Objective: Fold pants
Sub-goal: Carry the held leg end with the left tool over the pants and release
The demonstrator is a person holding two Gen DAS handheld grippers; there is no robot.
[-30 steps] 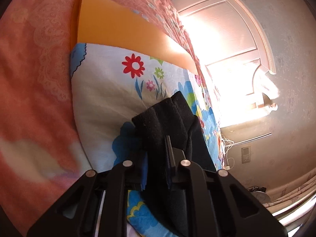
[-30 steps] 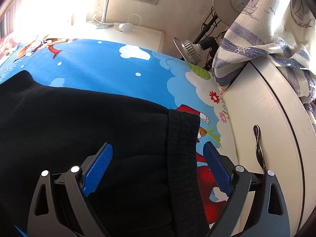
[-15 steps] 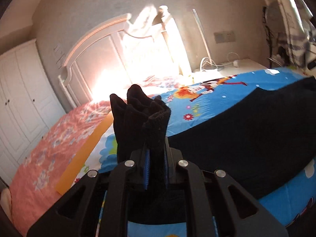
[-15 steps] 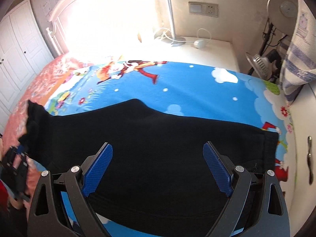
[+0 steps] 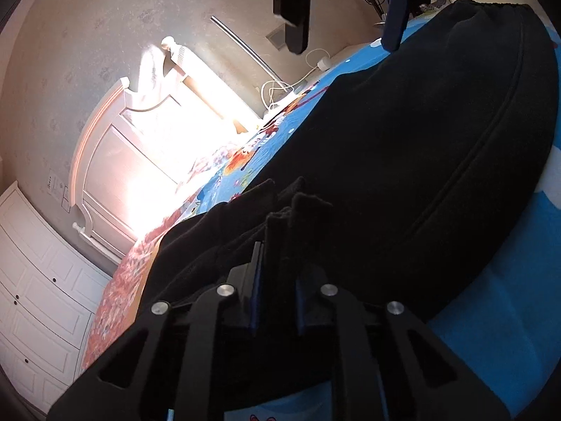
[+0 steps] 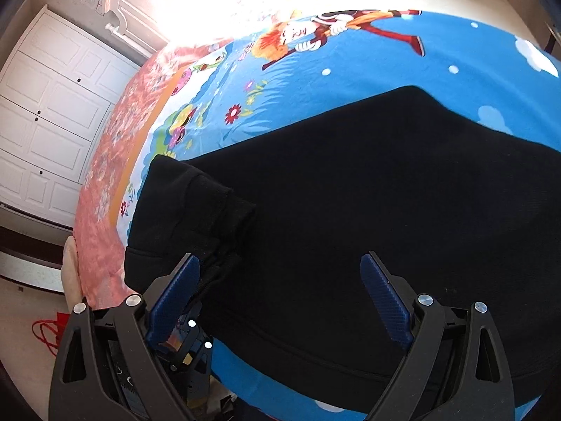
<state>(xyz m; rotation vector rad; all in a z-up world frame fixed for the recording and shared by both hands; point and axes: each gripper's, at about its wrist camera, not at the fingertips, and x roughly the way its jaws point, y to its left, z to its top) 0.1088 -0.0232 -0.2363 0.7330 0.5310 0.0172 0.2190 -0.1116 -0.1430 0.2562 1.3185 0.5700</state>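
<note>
So the left tongs (image 5: 277, 277) are clamped tight on the bunched leg cuffs (image 5: 291, 210) of the black pants (image 6: 368, 210), and holding them up off the bed makes sense to me since that end has to travel over the rest of the fabric toward the waistband (image 5: 491, 5). You can see the lifted end already doubled back onto the body in the right wrist view, near the pink quilt (image 6: 105, 175) side. The pants lie flat across the blue cartoon sheet (image 6: 350, 70) on the bed, which keeps the lower layer smooth for the fold. The right tongs (image 6: 280, 291) hover spread wide with nothing between them, probably ready to pin or straighten the cloth.
</note>
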